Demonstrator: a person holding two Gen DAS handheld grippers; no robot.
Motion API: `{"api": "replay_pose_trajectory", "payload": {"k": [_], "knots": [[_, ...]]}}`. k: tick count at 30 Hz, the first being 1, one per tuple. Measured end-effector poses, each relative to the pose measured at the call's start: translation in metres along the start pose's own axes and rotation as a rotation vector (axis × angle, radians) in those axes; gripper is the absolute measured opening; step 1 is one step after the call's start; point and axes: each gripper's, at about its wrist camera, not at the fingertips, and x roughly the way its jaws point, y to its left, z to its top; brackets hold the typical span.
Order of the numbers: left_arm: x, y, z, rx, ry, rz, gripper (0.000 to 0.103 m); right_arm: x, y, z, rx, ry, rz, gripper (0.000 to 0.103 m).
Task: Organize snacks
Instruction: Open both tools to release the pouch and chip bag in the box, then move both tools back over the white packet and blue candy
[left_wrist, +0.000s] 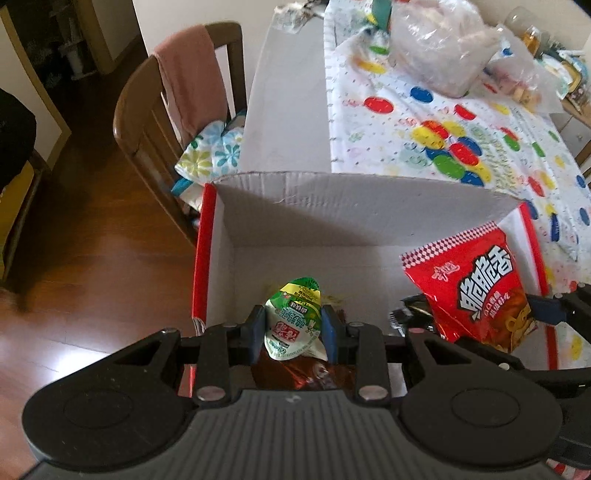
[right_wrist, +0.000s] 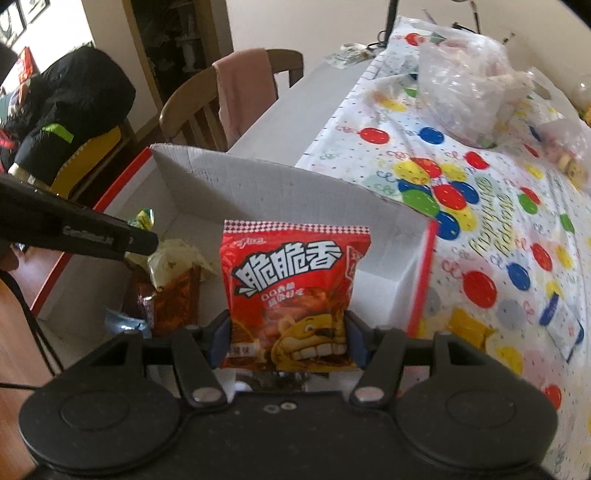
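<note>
Both grippers clamp snacks: red packet reads "脆脆香".

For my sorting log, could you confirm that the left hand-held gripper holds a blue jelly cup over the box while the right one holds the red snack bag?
Not quite: the jelly cup in the left hand-held gripper is green and white, as the left wrist view shows. It is over the box, and the right hand-held gripper does hold the red snack bag.

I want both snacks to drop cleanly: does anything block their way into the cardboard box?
Nothing visible blocks the red snack bag; bare floor of the white cardboard box lies beyond. Brown and yellow wrappers already lie under the green-and-white snack packet.
</note>
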Motion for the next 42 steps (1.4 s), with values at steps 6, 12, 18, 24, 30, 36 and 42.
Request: {"api": "replay_pose_trajectory", "payload": {"k": [6,12,18,24,30,36,42], "knots": [[0.016,0.002,0.006,0.011,0.052,-0.01,0.031,0.018,0.002,0.007,0.0,0.039,-0.01,0.061],[0.025,0.002,0.005,0.017,0.077,-0.004,0.031,0.027,0.001,0.006,0.006,0.071,-0.016,0.061],[0.026,0.0,0.004,0.02,0.084,-0.013,0.031,0.027,0.002,0.007,0.001,0.07,-0.019,0.063],[0.022,-0.002,0.0,0.02,0.077,-0.019,0.048,0.02,0.001,0.004,0.008,0.055,-0.009,0.067],[0.007,-0.005,-0.007,0.024,0.027,-0.038,0.057,0.005,-0.001,-0.001,0.022,0.026,0.009,0.075],[-0.011,-0.009,-0.017,0.027,-0.022,-0.044,0.061,-0.014,-0.003,-0.008,0.024,-0.001,0.027,0.08],[-0.034,-0.016,-0.028,0.04,-0.084,-0.056,0.064,-0.036,-0.008,-0.016,0.035,-0.041,0.043,0.086]]}}
